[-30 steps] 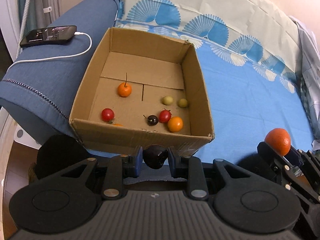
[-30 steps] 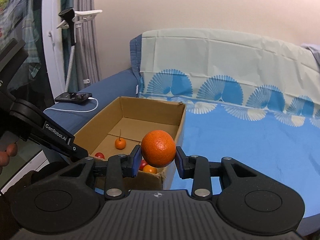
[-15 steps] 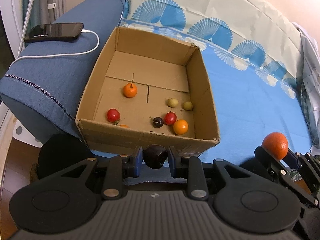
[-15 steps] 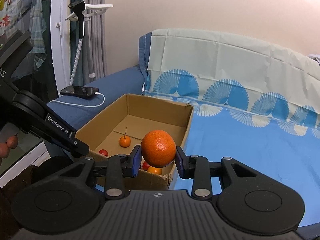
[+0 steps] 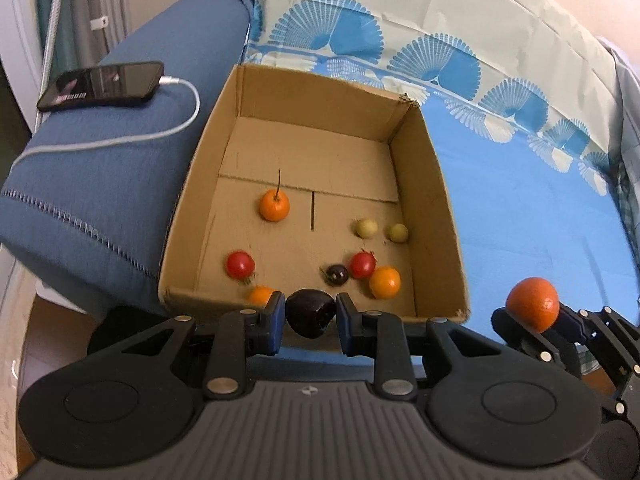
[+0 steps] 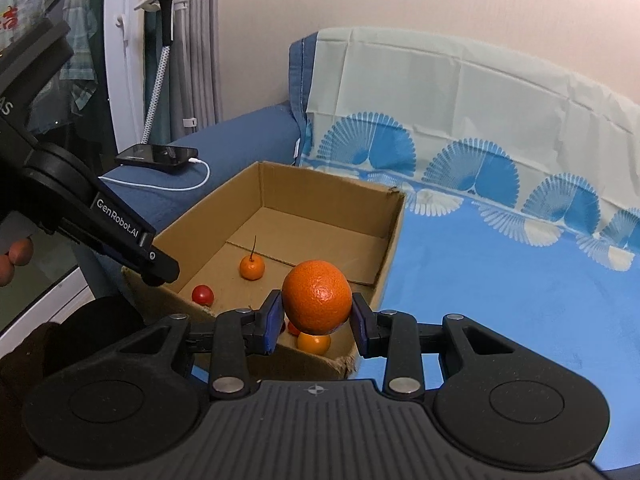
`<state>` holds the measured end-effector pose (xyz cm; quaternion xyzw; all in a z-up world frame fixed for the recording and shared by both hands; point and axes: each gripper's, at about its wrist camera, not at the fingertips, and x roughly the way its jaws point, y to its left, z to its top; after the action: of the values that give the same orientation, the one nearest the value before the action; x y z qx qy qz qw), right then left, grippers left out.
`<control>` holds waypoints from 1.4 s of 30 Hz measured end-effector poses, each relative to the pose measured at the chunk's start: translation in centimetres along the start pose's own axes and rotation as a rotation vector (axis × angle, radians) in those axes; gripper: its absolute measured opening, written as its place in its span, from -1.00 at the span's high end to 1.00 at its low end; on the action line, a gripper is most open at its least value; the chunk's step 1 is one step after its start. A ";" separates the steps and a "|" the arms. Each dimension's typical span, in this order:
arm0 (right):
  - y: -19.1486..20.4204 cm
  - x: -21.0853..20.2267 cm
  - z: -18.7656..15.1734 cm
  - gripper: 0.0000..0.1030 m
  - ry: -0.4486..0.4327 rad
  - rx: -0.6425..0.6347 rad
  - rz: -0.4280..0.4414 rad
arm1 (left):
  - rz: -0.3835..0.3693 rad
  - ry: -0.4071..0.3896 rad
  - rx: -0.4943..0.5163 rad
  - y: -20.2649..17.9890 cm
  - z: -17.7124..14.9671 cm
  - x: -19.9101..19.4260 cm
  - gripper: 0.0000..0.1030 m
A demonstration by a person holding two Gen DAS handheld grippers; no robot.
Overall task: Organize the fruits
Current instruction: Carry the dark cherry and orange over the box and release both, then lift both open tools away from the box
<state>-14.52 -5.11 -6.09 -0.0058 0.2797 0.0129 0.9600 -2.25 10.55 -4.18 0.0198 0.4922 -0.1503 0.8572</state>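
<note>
An open cardboard box [image 5: 434,200] [image 6: 394,236] sits on a blue bed and holds several small fruits: red, orange, pale yellow and one dark. My left gripper [image 5: 311,314] is shut on a dark purple fruit [image 5: 310,312], held just over the box's near wall. My right gripper [image 6: 316,312] is shut on an orange [image 6: 317,297], hovering at the box's near right corner. In the left wrist view that orange [image 5: 533,309] appears low on the right. The left gripper's fingers [image 6: 120,236] reach in from the left in the right wrist view.
A phone [image 5: 102,85] [image 6: 158,156] on a white charging cable lies on the blue armrest [image 5: 100,184] left of the box. A fan-patterned sheet [image 5: 520,200] covers the bed to the right. A hanger and curtain [image 6: 172,20] stand by the wall at the left.
Both grippers moved closer to the box with their fruits; the box looms larger and lower in both views. The dark fruit now overlaps the near wall's rim. The grips are unchanged.
</note>
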 end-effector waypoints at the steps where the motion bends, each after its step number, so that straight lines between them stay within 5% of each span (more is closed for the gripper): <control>1: 0.0 0.5 0.2 0.28 0.004 0.001 0.001 | 0.002 0.001 0.002 0.1 0.4 0.3 0.41; 35: 0.2 15.5 0.7 0.27 0.182 -0.056 0.050 | 0.159 0.128 0.053 1.2 6.4 14.7 0.39; 36: 0.2 15.7 0.7 0.22 0.184 -0.062 0.051 | 0.162 0.125 0.062 1.2 6.5 14.7 0.18; 37: 0.3 15.8 0.8 0.13 0.181 -0.073 0.052 | 0.164 0.119 0.072 0.9 6.5 14.7 -0.41; 39: 0.4 15.4 1.1 -0.58 0.156 -0.096 0.028 | 0.173 0.078 0.083 0.6 6.7 13.9 -0.98; 42: 0.7 14.3 1.3 -0.84 0.125 -0.112 0.014 | 0.189 0.011 0.111 -0.1 6.6 12.5 -0.99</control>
<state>-1.81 -4.10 -12.64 -0.0581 0.3379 0.0348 0.9388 9.14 6.23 -11.37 0.1145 0.4838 -0.0956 0.8624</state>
